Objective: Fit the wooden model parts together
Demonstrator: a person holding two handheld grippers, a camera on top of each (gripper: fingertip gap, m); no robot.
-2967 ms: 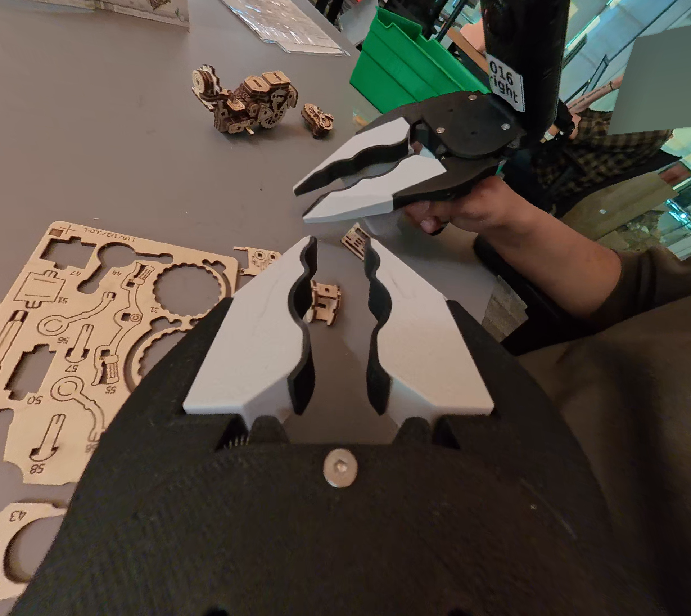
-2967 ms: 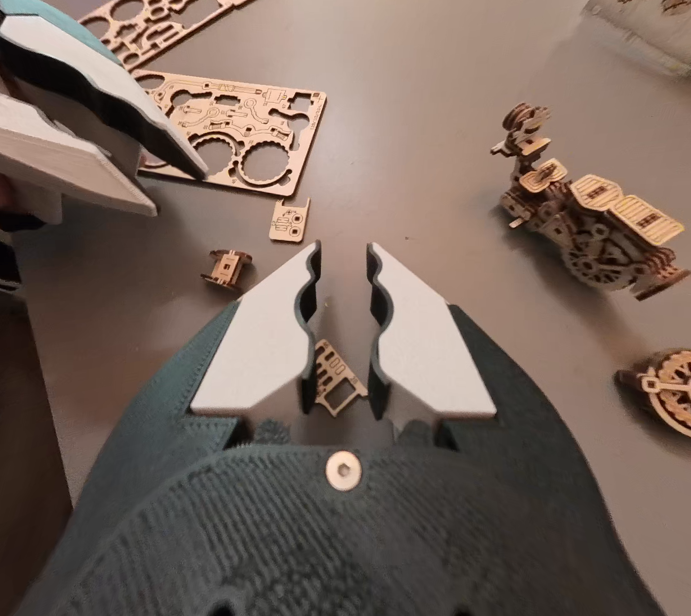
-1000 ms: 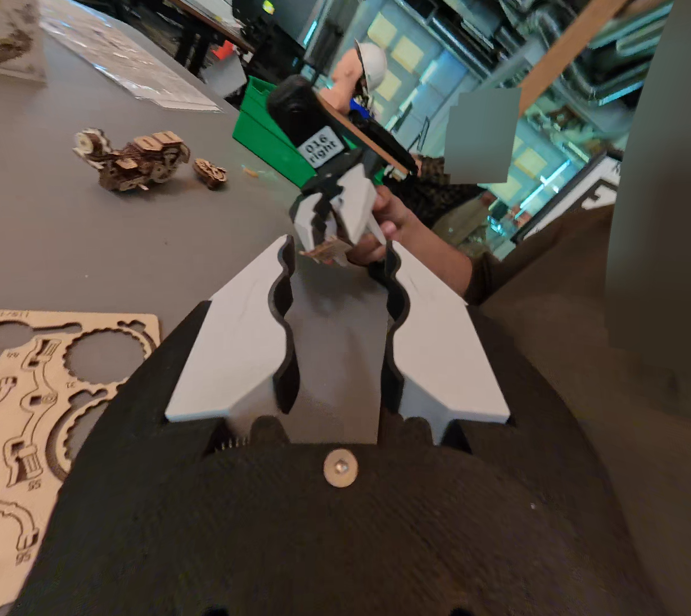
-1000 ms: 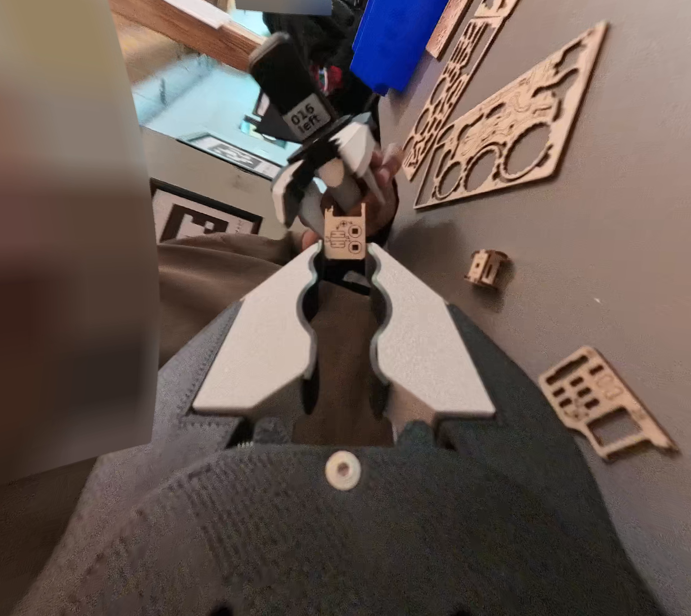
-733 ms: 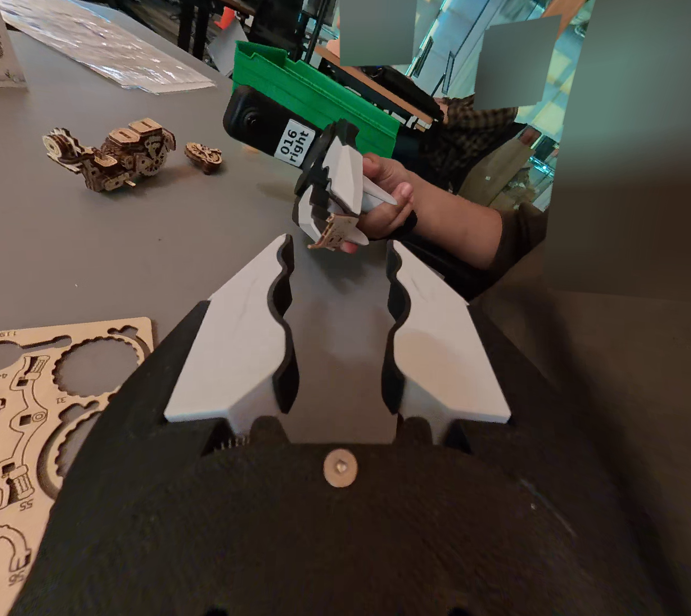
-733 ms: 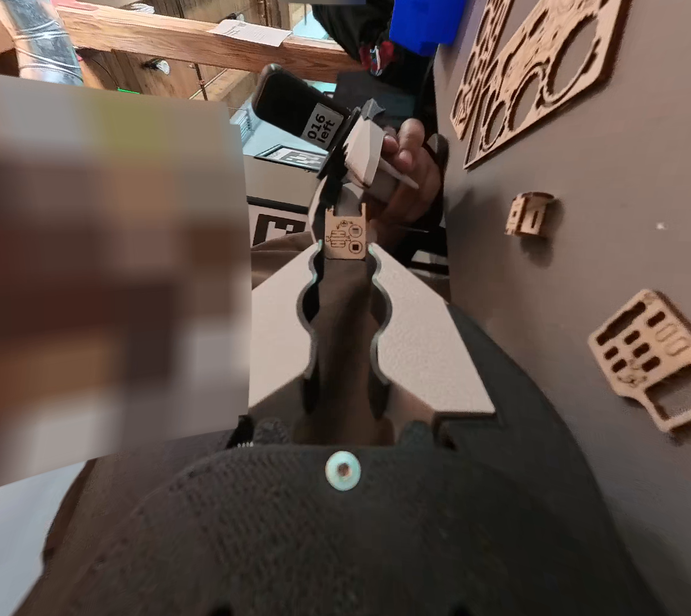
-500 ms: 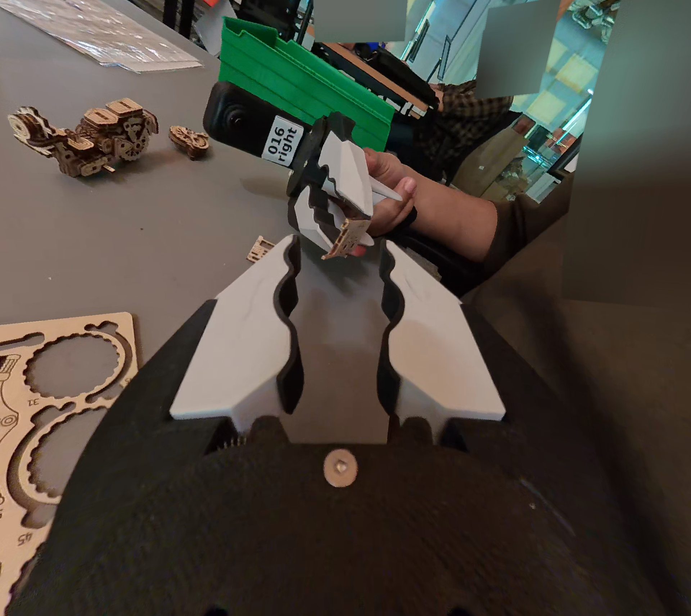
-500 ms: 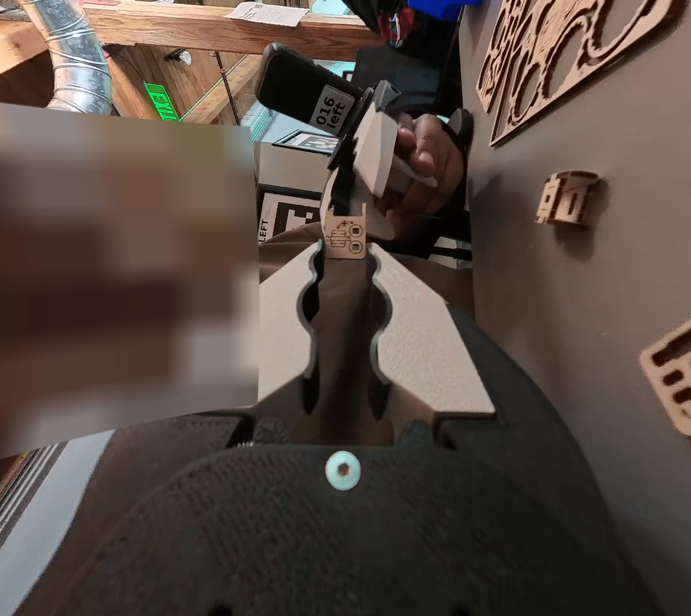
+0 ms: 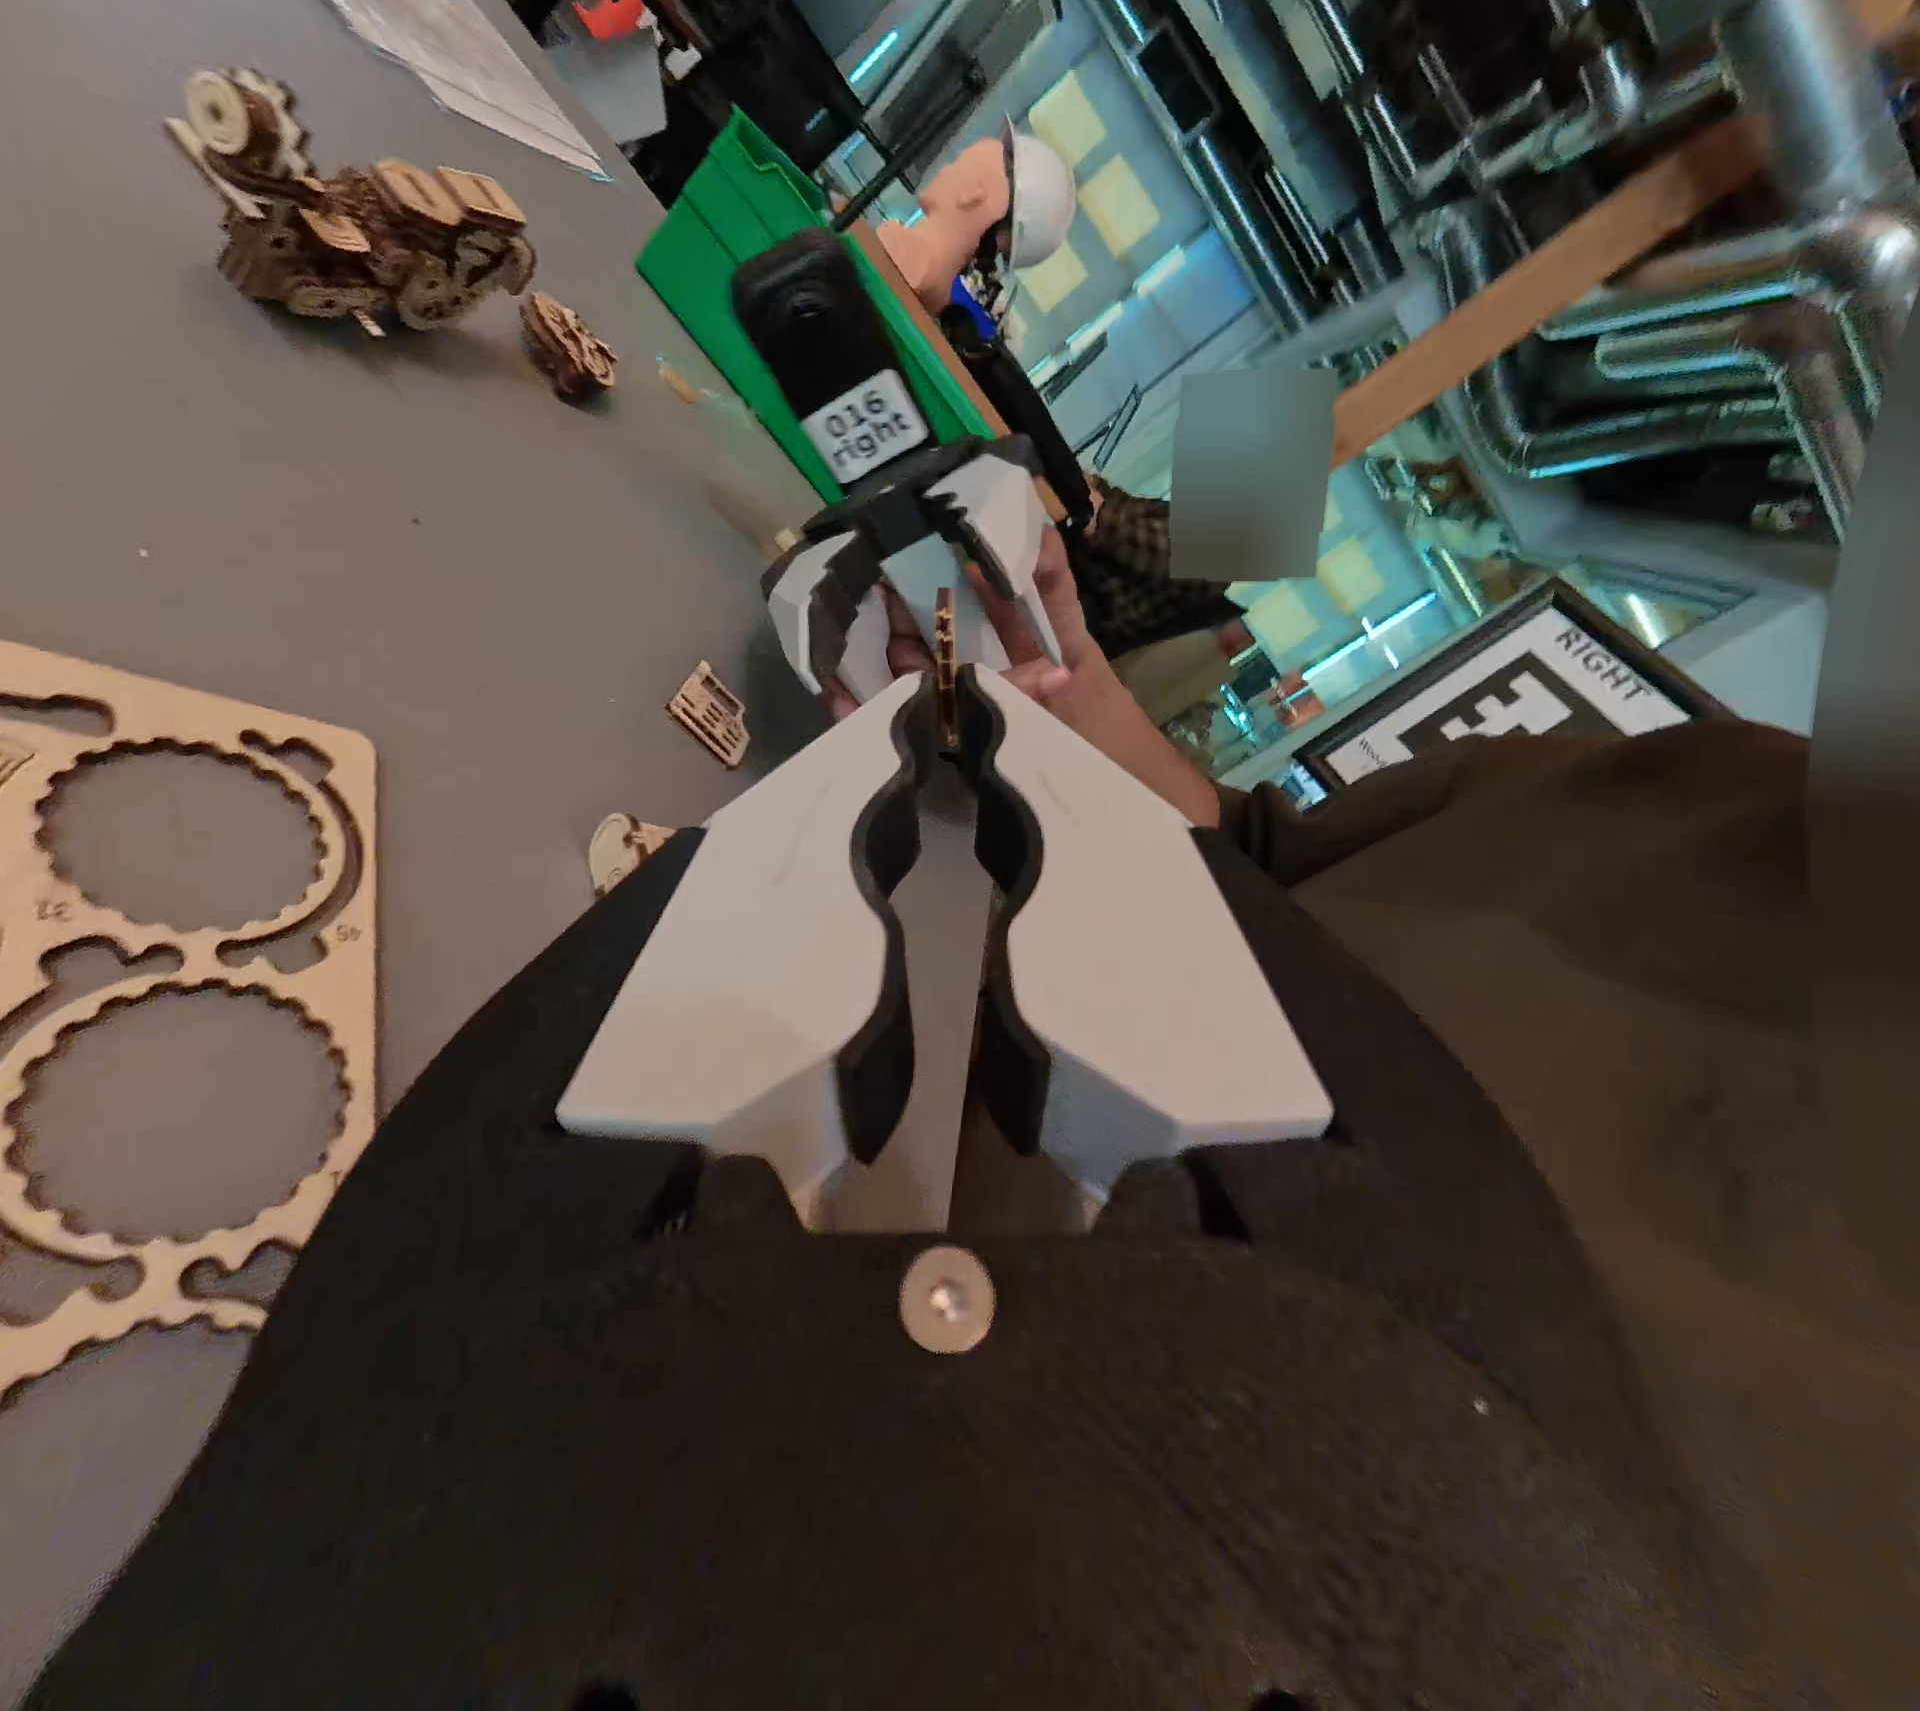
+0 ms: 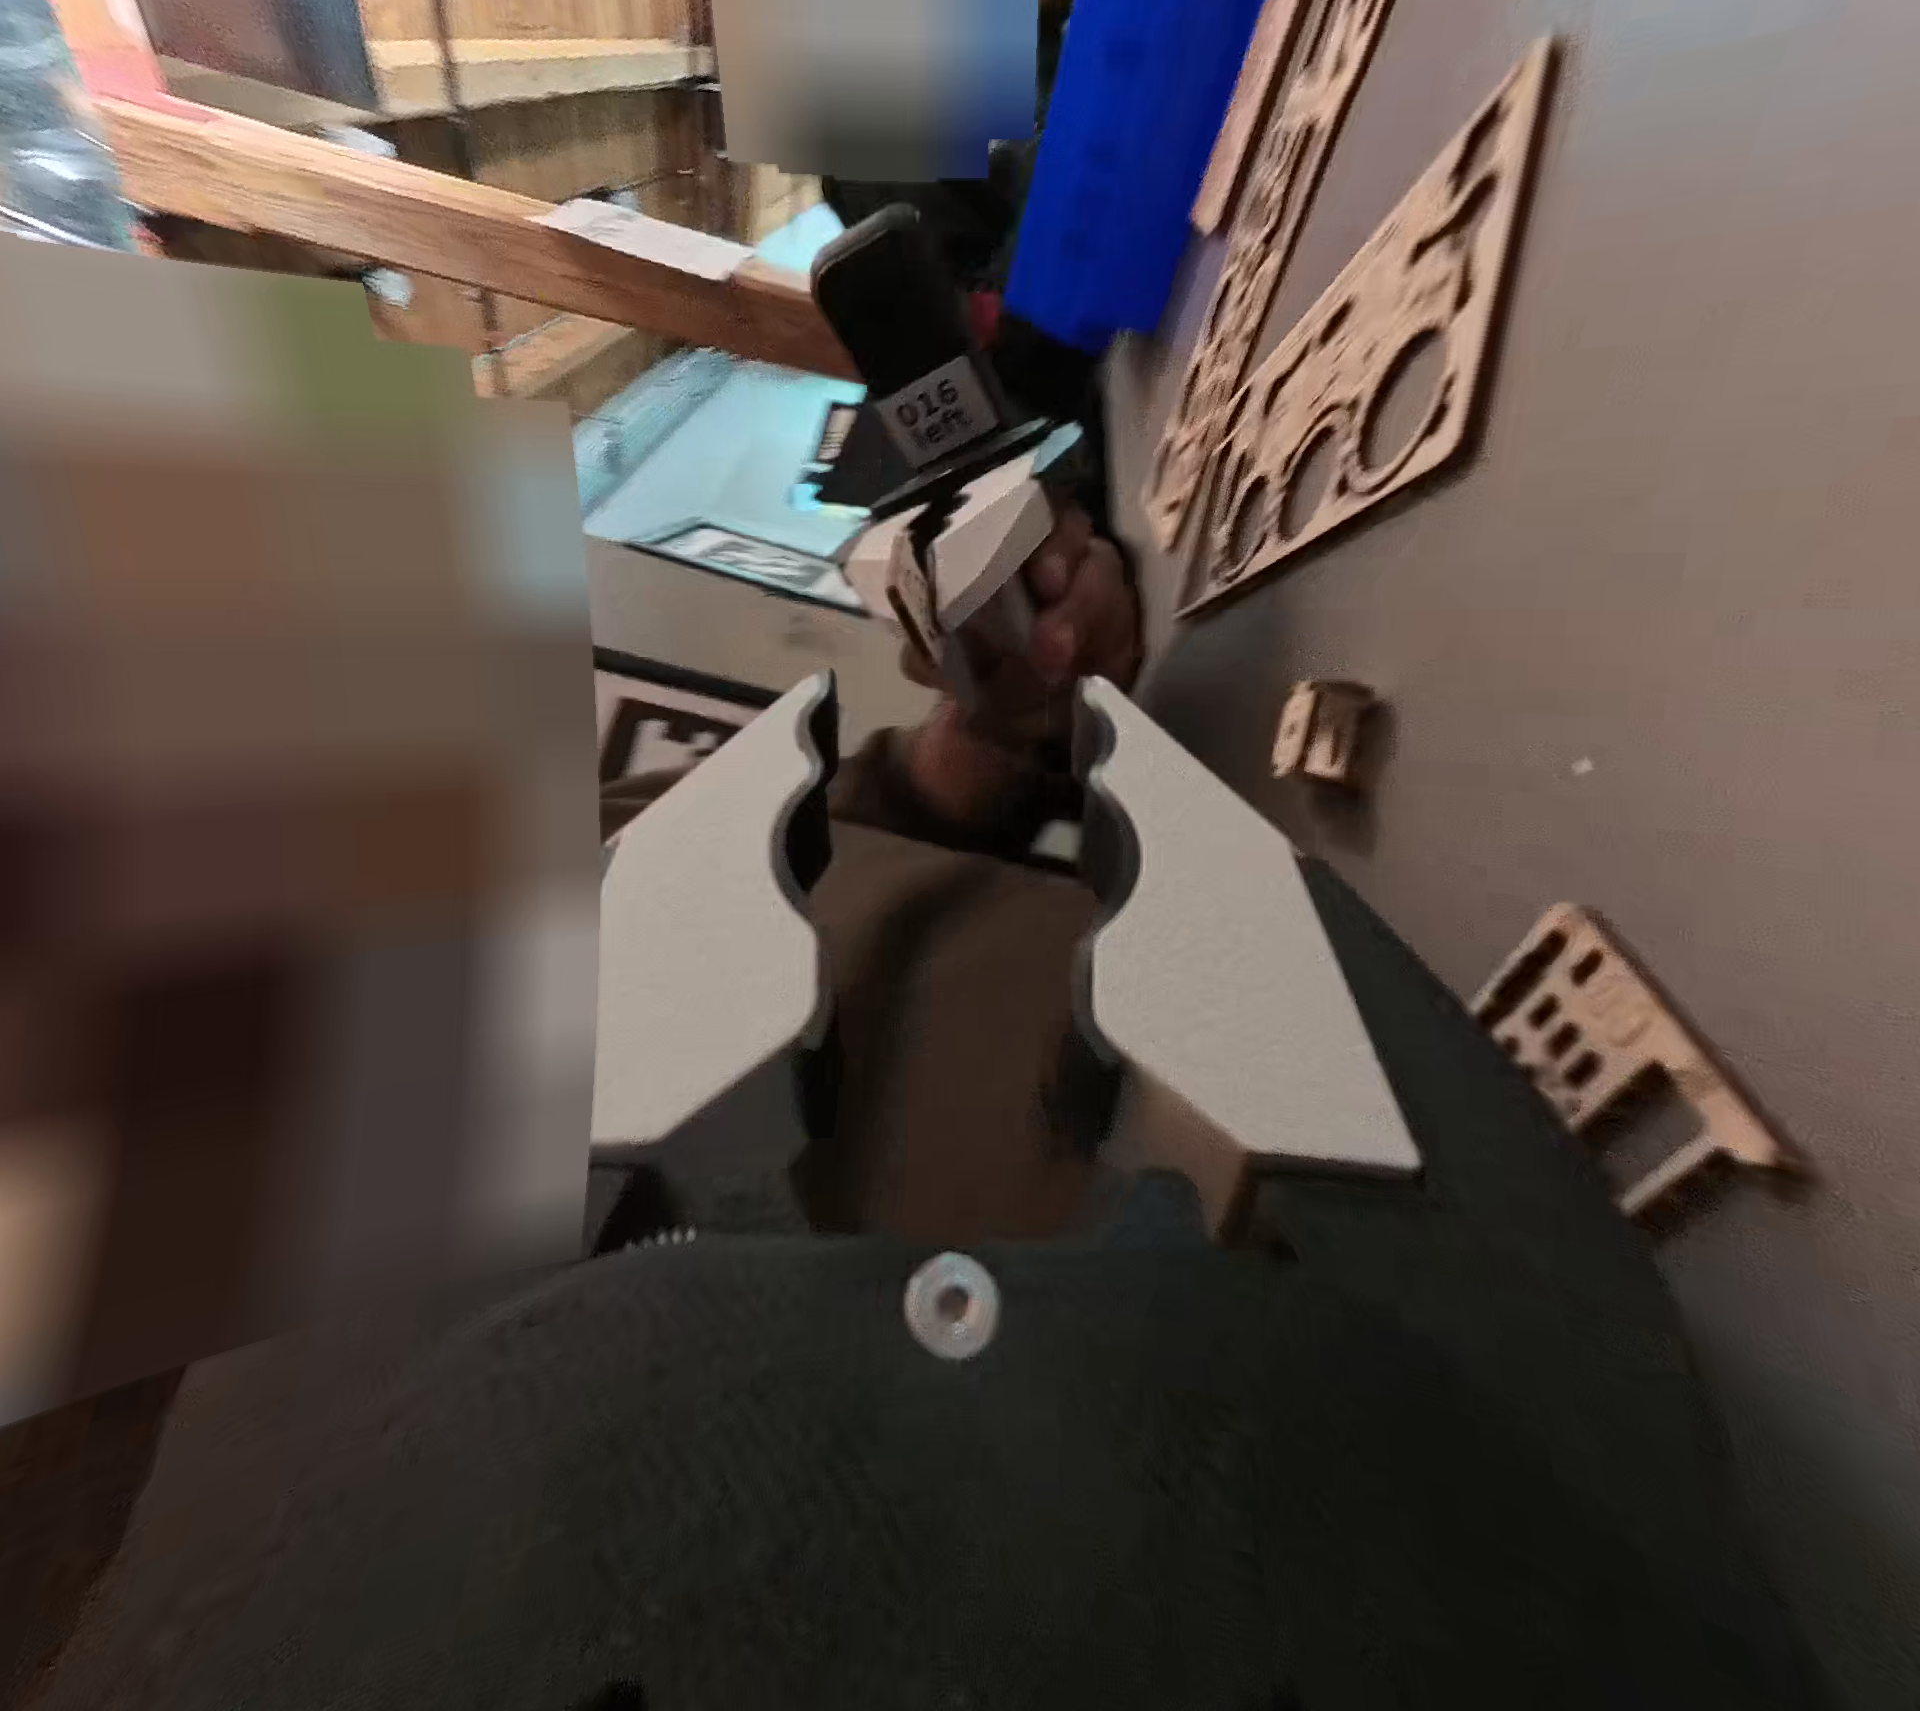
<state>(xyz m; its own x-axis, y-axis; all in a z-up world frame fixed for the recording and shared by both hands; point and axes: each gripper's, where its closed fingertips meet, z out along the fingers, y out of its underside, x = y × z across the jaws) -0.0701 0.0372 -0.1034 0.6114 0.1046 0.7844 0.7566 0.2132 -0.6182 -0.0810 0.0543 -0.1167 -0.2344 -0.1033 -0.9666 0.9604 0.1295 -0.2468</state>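
My left gripper [image 9: 943, 700] is shut on a small flat wooden part [image 9: 944, 648], seen edge-on at its fingertips and held in the air above the table's near edge. In the right wrist view the left gripper [image 10: 925, 565] shows with the part [image 10: 914, 612] between its tips. My right gripper [image 10: 958, 705] is open and empty, its jaws wide apart, facing the left gripper a short way off. It also shows in the left wrist view [image 9: 914, 586], just behind the held part.
On the grey table [image 9: 364, 518] lie a slotted wooden piece [image 9: 709, 714], a small spool part [image 9: 620, 840], a cut-out plywood sheet [image 9: 177, 934], a part-built wooden model [image 9: 353, 238] and a small wheel unit [image 9: 566, 342]. A green bin [image 9: 727, 238] stands behind.
The flat wooden part has passed from my right gripper to my left. The left gripper has shut on it. The right gripper has opened and drawn back a little.
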